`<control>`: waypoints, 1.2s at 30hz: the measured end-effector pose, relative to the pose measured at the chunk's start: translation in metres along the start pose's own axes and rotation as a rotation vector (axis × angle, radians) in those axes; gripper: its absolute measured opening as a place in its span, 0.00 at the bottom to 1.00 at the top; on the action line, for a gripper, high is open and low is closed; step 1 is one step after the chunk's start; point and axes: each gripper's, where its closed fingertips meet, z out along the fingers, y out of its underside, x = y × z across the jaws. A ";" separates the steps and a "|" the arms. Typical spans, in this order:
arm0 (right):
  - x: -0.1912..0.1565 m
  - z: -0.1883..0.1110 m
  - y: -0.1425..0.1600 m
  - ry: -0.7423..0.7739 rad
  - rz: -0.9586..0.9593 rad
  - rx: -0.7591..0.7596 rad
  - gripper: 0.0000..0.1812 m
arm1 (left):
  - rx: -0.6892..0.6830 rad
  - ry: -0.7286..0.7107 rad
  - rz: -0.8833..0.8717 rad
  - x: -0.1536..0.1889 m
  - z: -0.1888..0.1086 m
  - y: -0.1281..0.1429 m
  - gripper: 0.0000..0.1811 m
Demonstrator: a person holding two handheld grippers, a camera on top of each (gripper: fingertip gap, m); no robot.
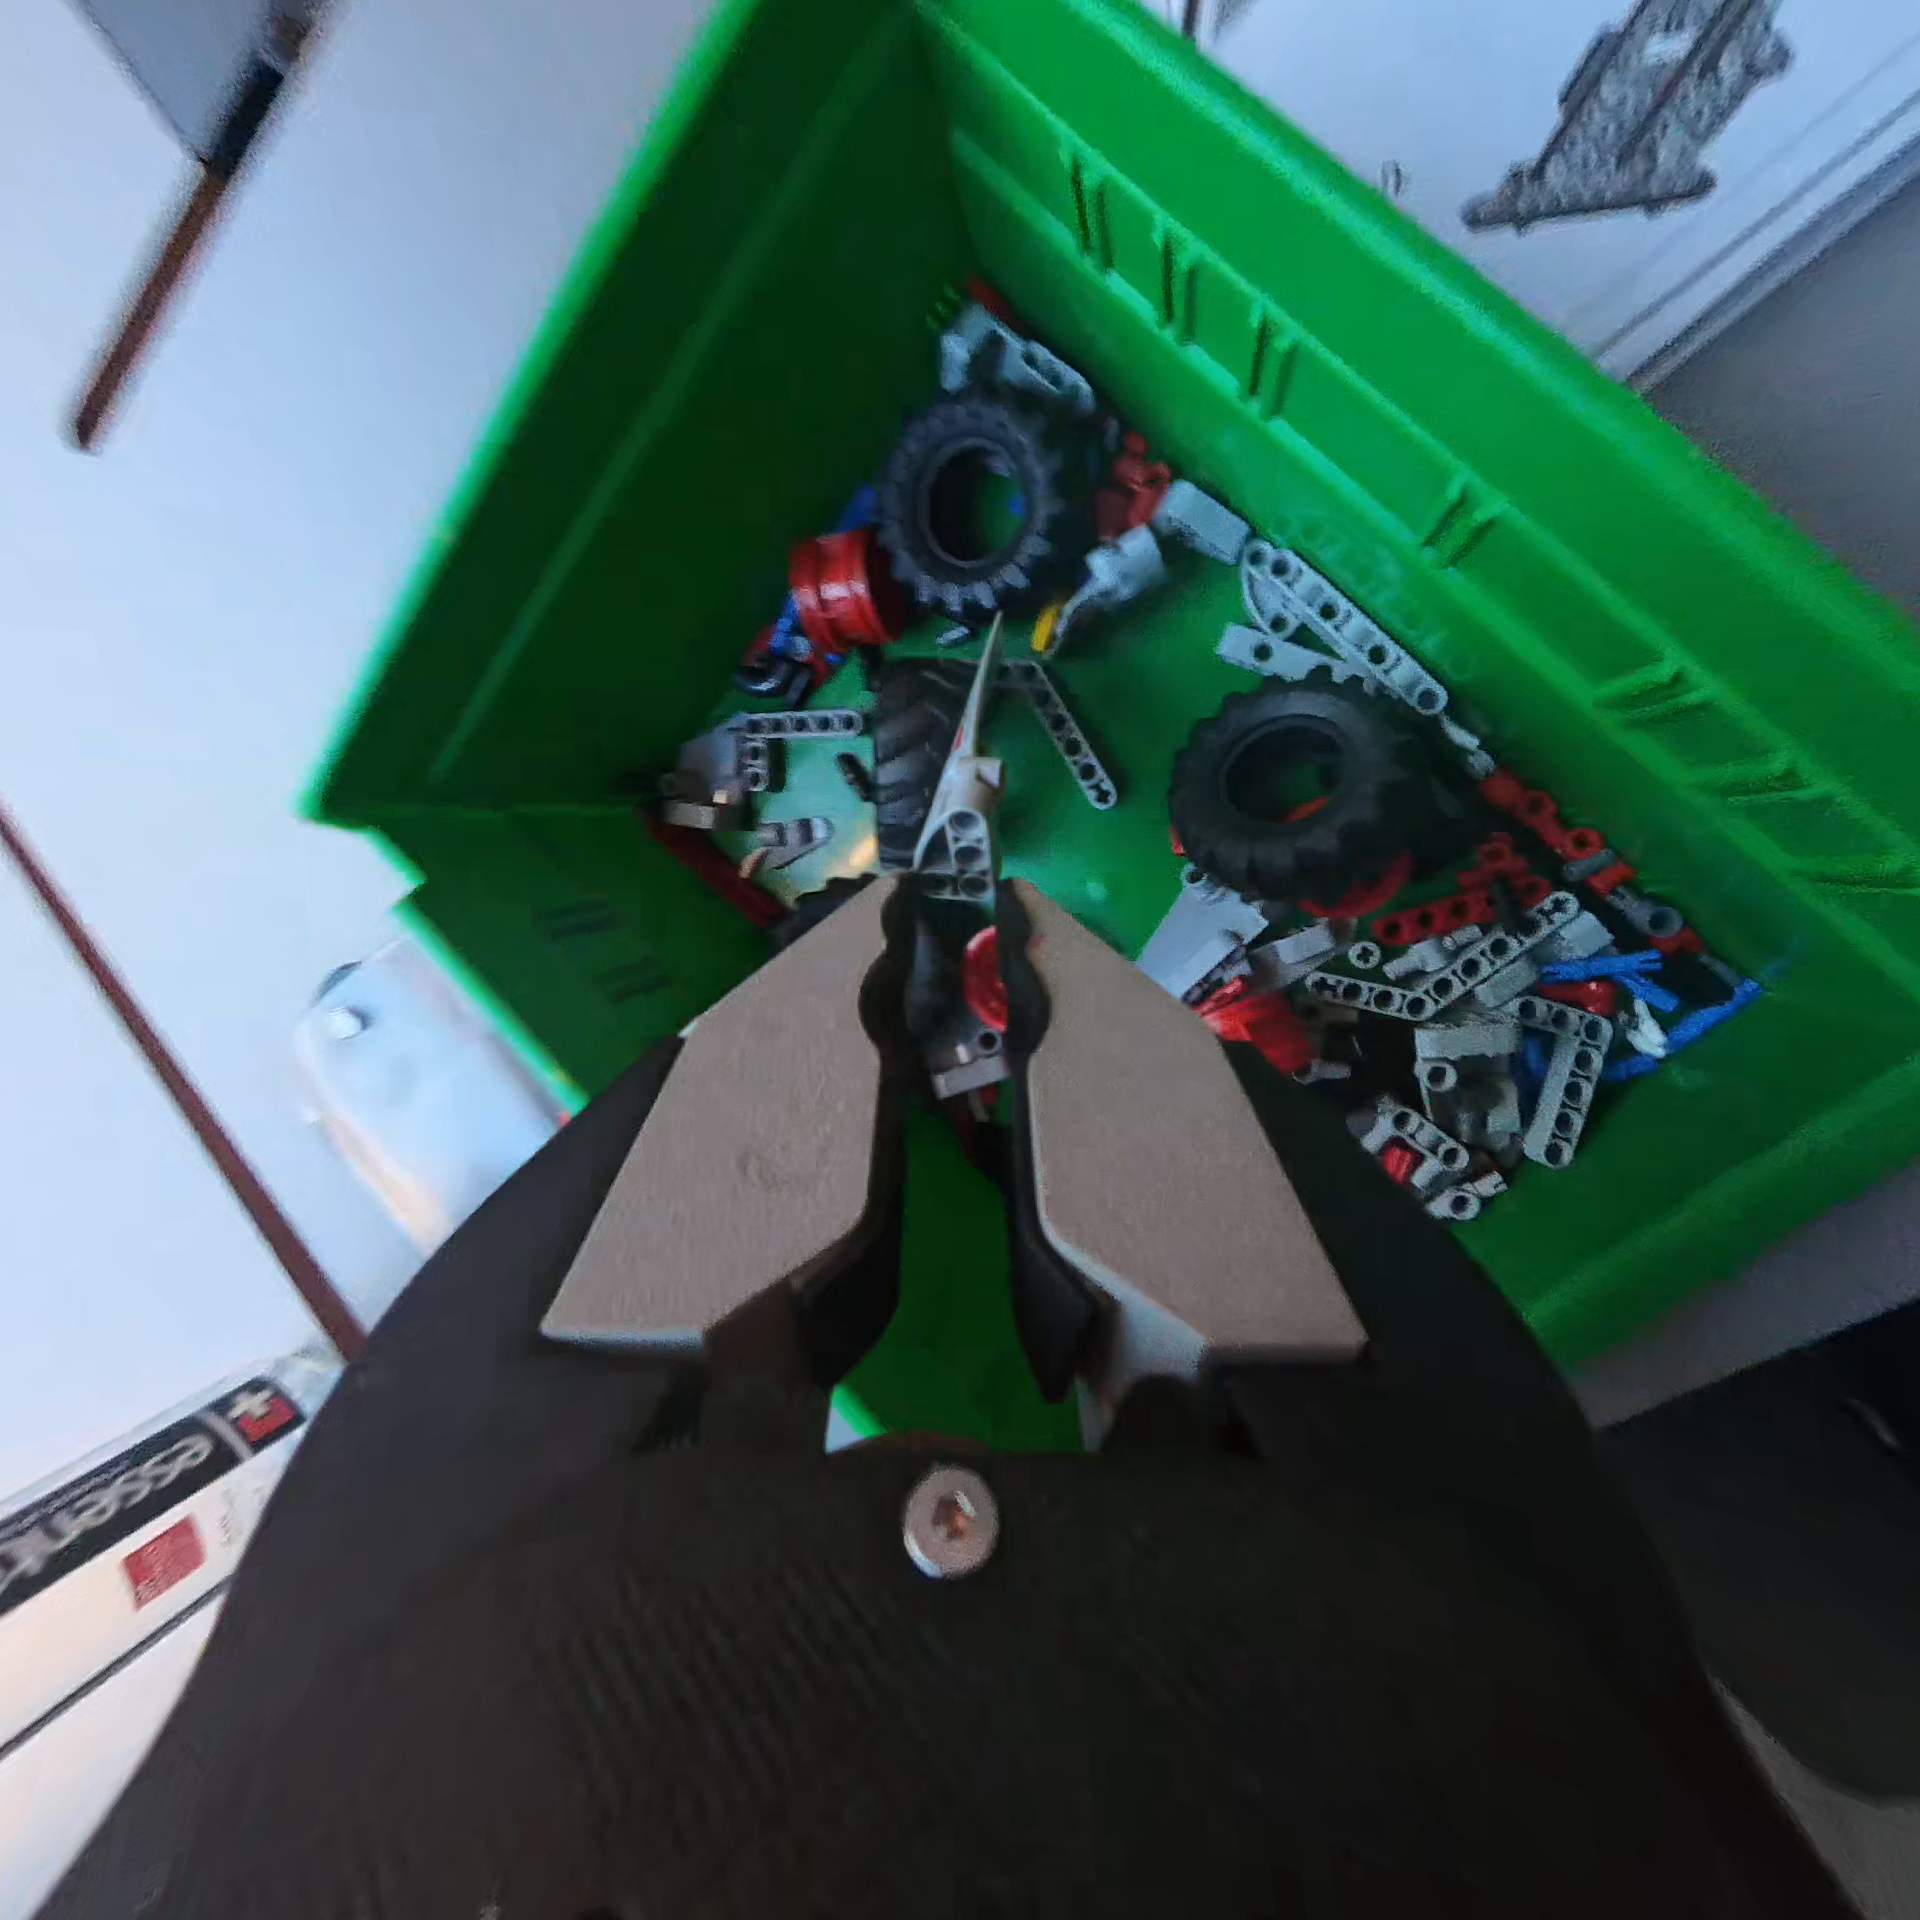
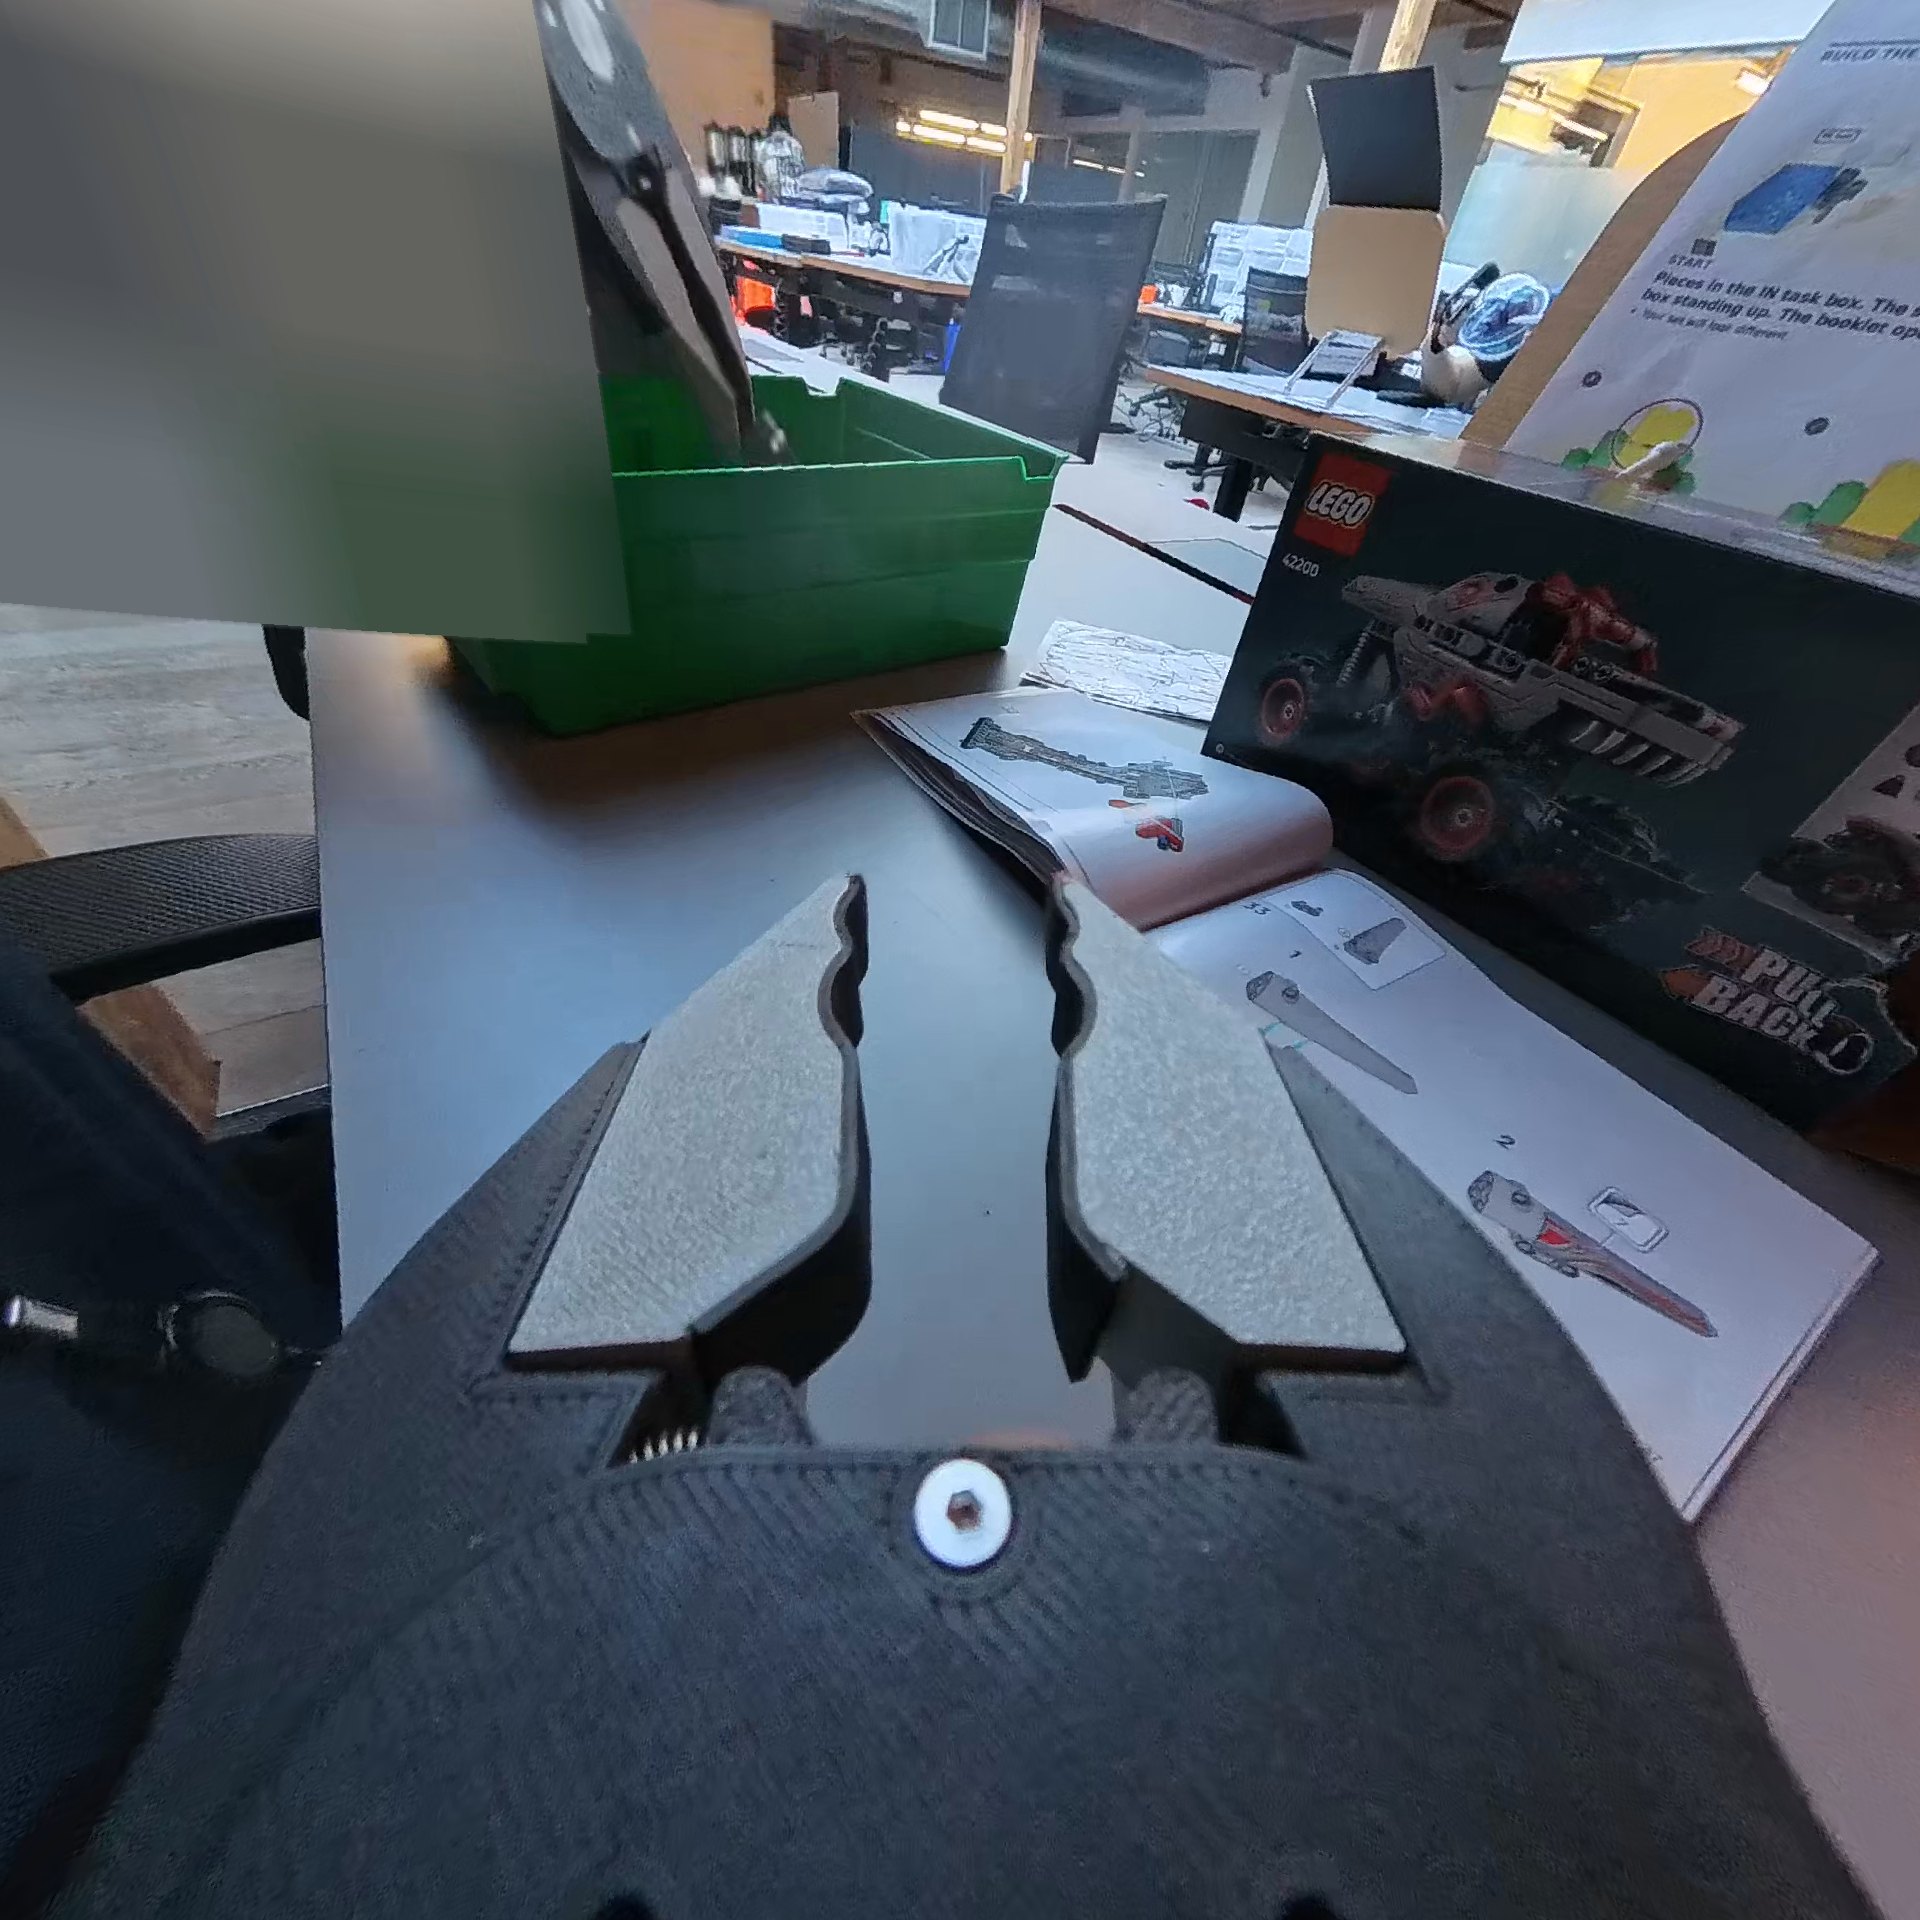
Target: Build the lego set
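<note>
Tyres (image 1: pixel 971 516) beyond left tool's (image 1: pixel 951 914) panel (image 1: pixel 961 805)

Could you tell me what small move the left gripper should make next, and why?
Probably lift straight up out of the green bin. The left gripper is shut on a grey pointed panel above the loose parts, and the open right gripper waits over the table.

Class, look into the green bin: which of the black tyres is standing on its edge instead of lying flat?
The tyre just beyond the left tongs, tread facing up; the other two tyres lie flat, holes showing.
</note>
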 end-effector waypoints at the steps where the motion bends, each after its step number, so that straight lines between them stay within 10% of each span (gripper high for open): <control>1: 0.000 0.000 0.000 -0.003 0.006 -0.001 0.17 | 0.031 -0.022 -0.011 -0.004 -0.010 -0.003 0.07; 21: -0.014 0.008 0.009 -0.049 -0.060 -0.063 0.17 | 0.547 0.076 -0.036 0.089 -0.089 -0.068 0.07; 36: -0.042 0.004 -0.042 -0.343 0.229 0.173 0.29 | 0.860 0.561 0.080 0.303 -0.093 -0.116 0.07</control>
